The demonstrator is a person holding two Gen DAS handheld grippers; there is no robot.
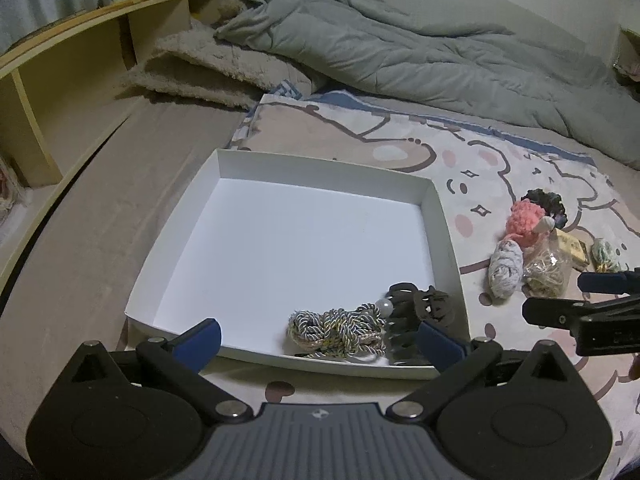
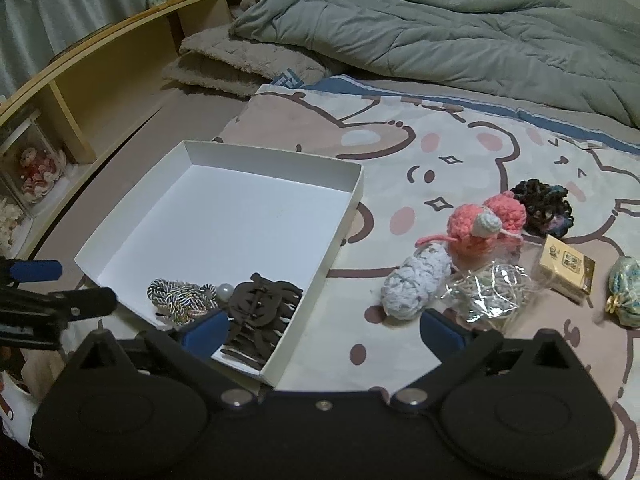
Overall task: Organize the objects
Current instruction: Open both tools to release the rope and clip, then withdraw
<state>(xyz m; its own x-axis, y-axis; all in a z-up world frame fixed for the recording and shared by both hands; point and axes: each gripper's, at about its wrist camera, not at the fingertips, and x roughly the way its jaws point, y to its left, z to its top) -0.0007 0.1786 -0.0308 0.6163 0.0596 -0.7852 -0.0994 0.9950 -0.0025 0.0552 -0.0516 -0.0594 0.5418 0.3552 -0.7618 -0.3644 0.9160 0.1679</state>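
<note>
In the left wrist view, a shallow white box [image 1: 304, 240] is seen lying on a cartoon-printed blanket [image 1: 400, 148] spread over the bed. In the box's near right corner a bundle of twisted cord [image 1: 336, 328] with a pearl bead is laid just beside a dark hair claw clip [image 1: 416, 316]; the rest of the box floor is bare. The left gripper [image 1: 320, 340] is held above the near rim with its blue-tipped fingers [image 1: 202, 338] spread wide, nothing between them. To the right of the box, on the blanket, a small group is gathered: a pink crocheted piece [image 1: 526, 222], a dark scrunchie [image 1: 546, 200], a grey knitted scrunchie [image 1: 506, 268], a clear bag [image 1: 546, 272] and a small yellow box [image 1: 572, 248]. The right gripper's fingers [image 1: 560, 314] enter from the right edge.

In the right wrist view, the right gripper [image 2: 322, 330] is seen above the box's near right corner, fingers spread wide and empty. The cord and clip are seen in that corner. The grey scrunchie, clear bag, pink piece, dark scrunchie and yellow box are clustered on the blanket, with a pale green pouch [image 2: 624, 292] further right. A grey duvet [image 2: 440, 28] is heaped behind, and a wooden shelf [image 2: 100, 64] runs along the left.
</note>
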